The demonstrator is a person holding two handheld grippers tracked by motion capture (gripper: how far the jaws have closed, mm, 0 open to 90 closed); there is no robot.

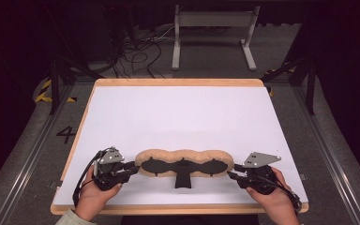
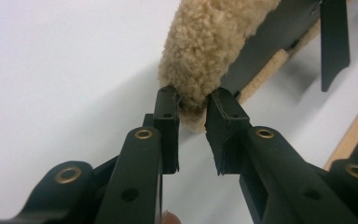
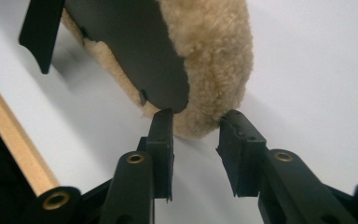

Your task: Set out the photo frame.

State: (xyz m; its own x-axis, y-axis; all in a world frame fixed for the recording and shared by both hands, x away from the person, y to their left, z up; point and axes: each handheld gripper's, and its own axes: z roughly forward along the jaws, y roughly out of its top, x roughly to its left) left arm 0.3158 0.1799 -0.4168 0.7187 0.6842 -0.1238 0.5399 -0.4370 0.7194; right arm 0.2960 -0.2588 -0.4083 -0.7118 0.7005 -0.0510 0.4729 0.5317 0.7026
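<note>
Table (image 1: 178, 112): white sheet on a wooden board, wide bare surface beyond your grippers, and only a narrow strip between them and the near wooden edge.

Fleece pad (image 1: 183, 161): a long tan, three-lobed piece with a black plate (image 1: 183, 166) on top and a black tab sticking out toward you. Its long axis runs straight from one of your claws to the other, so each hand has one end and neither is nearer to the piece as a whole.

Left gripper (image 2: 193, 109): the pad's left end lies directly ahead of the tips, its fleece lobe wedged between the jaws. Both pads look pressed into the pile, so you are pinching the fleece end.

Right gripper (image 3: 196, 122): the right end sits ahead and slightly above the tips. The inner jaw touches the fleece under the plate's edge; the outer jaw seems to graze the fleece, but the angle is poor and you may not have a firm pinch yet.

Judgement: a lift depends on both ends rising together along that axis. You have open room ahead; mind the near edge behind your wrists.
</note>
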